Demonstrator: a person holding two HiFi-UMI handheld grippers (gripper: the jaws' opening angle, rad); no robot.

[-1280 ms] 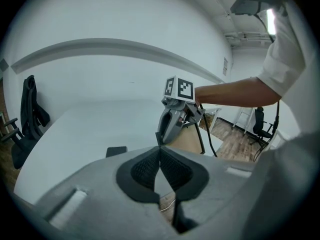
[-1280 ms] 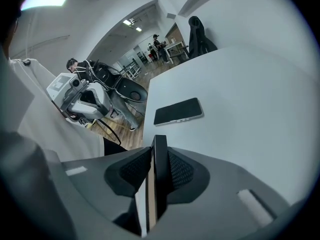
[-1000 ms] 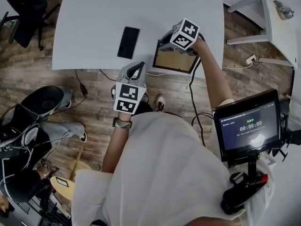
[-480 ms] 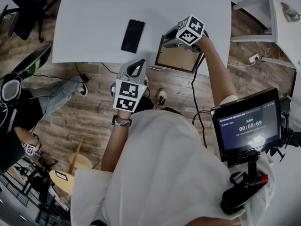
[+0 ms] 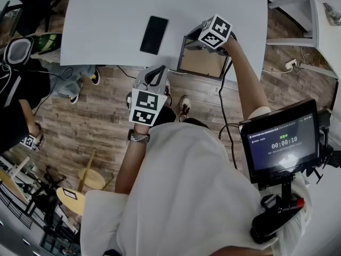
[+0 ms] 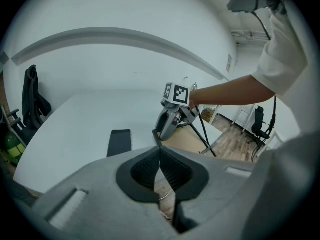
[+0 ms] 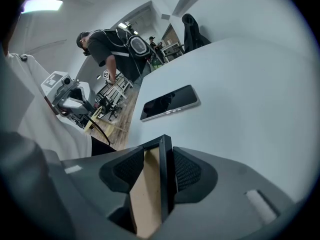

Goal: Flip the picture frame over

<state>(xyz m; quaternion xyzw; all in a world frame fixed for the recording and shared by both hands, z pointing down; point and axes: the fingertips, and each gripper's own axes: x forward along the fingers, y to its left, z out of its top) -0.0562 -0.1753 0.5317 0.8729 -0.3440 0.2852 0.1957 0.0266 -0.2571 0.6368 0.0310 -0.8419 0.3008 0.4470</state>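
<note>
The picture frame [image 5: 201, 63] rests near the front edge of the white table [image 5: 106, 31], its brown back facing up and its far edge tilted upward. My right gripper [image 5: 198, 41] is at that raised far edge. In the right gripper view the frame's black rim [image 7: 165, 179] stands between the pads, and my right gripper [image 7: 160, 156] has its jaws opening, with a slim gap on each side. My left gripper [image 5: 154, 78] hovers off the table's front edge, shut on nothing. In the left gripper view, beyond my left gripper [image 6: 160, 156], the frame [image 6: 187, 140] lies ahead.
A black phone [image 5: 154, 34] lies flat on the table left of the frame, also seen as the phone [image 7: 169, 102] in the right gripper view. A person [image 5: 21, 89] stands on the wooden floor at the left. A cable [image 5: 224, 116] hangs from the right arm.
The frame and both grippers stay about where they were. The person on the floor at the left has shifted position.
</note>
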